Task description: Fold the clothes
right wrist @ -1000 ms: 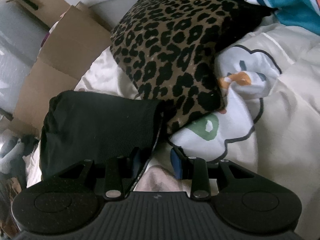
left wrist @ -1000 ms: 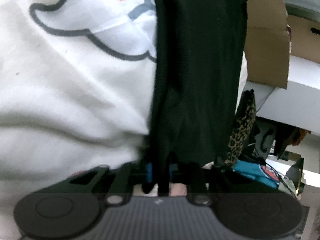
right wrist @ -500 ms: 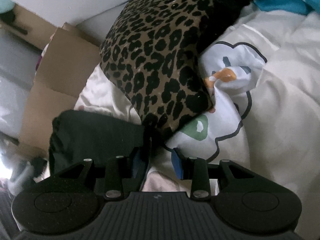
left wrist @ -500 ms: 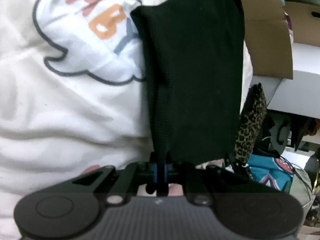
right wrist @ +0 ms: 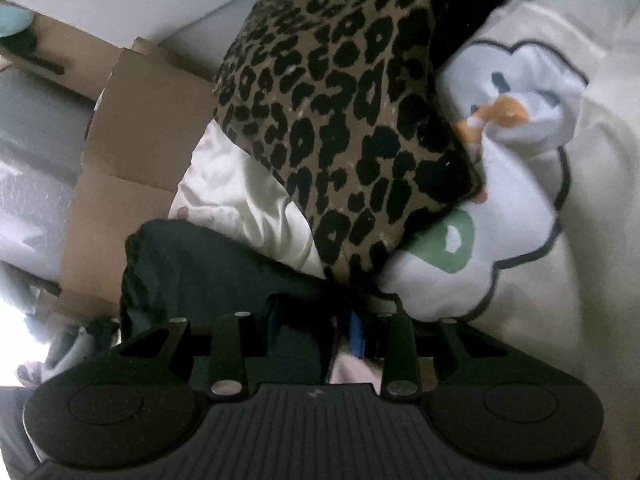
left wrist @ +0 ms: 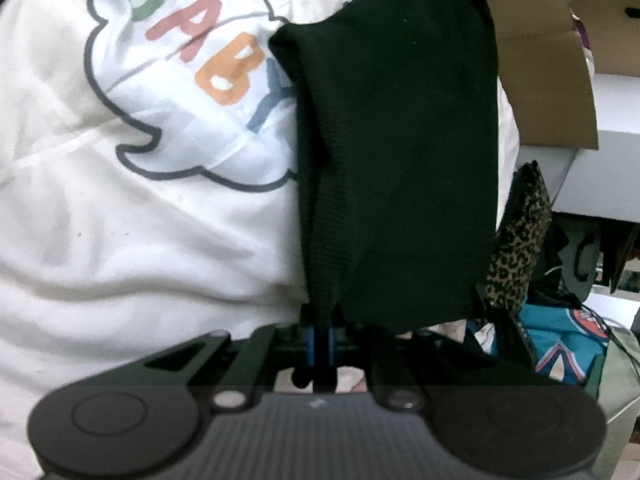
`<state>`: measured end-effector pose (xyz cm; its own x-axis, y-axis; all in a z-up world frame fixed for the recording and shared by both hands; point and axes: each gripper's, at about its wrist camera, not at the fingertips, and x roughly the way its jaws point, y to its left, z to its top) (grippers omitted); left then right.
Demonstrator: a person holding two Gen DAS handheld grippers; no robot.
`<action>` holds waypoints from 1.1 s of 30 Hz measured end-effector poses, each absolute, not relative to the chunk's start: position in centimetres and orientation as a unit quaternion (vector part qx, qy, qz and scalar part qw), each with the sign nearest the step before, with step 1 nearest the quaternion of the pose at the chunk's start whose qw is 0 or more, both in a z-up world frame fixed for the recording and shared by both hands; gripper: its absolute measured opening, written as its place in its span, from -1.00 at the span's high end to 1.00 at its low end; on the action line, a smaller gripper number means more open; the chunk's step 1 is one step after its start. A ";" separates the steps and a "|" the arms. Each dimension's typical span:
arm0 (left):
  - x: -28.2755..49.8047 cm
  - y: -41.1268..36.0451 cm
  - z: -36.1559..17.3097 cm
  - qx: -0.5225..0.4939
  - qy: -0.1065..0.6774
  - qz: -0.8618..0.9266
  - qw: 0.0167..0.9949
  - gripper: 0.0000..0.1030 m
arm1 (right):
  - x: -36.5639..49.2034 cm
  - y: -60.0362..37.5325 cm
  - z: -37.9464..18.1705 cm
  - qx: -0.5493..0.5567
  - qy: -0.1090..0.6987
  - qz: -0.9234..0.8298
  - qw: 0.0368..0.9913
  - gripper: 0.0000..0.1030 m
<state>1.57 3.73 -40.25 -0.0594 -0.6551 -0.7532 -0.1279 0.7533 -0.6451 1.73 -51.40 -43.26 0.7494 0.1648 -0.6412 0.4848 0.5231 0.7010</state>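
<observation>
Left wrist: "BABY" on white blanket [left wrist: 120, 200]; tongs [left wrist: 320, 340] pinch black garment [left wrist: 400, 160].

The white blanket [left wrist: 132, 216] lies bare to the left, open for passing. Right of the black cloth [left wrist: 400, 152], a leopard cushion [right wrist: 344, 120] and cardboard box [left wrist: 548, 92] crowd close.

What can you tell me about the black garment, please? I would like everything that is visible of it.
The black garment is a dark, finely ribbed knit, doubled over into a narrow strip. The left hand-held gripper is shut on its near edge; beyond that it lies over the white quilt, covering part of the printed letters. In the right wrist view it passes between the open fingers of the right hand-held gripper, close to the leopard-print cushion.
</observation>
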 end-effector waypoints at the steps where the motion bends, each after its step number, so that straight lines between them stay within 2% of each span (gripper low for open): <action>1: 1.5 3.7 -40.0 -0.279 0.696 -0.211 0.627 0.87 | 2.0 -51.3 -43.3 0.476 0.344 -0.097 0.804 0.72; 3: 1.5 3.7 -39.6 -0.275 0.695 -0.211 0.630 0.87 | 2.2 -51.0 -42.8 0.463 0.351 -0.093 0.809 0.84; 7: 1.7 3.4 -38.8 -0.260 0.696 -0.210 0.636 0.88 | 1.7 -50.4 -41.4 0.444 0.352 -0.084 0.820 0.88; 13: 1.8 3.5 -38.0 -0.233 0.697 -0.210 0.645 0.88 | 1.4 -49.5 -39.7 0.408 0.372 -0.083 0.829 0.89; 22: 1.5 3.2 -36.9 -0.203 0.701 -0.213 0.649 0.88 | 0.7 -50.8 -39.1 0.444 0.406 -0.099 0.792 0.90; 33: 2.5 4.1 -34.3 -0.178 0.714 -0.216 0.642 0.88 | -0.3 -49.9 -35.0 0.448 0.440 -0.116 0.769 0.90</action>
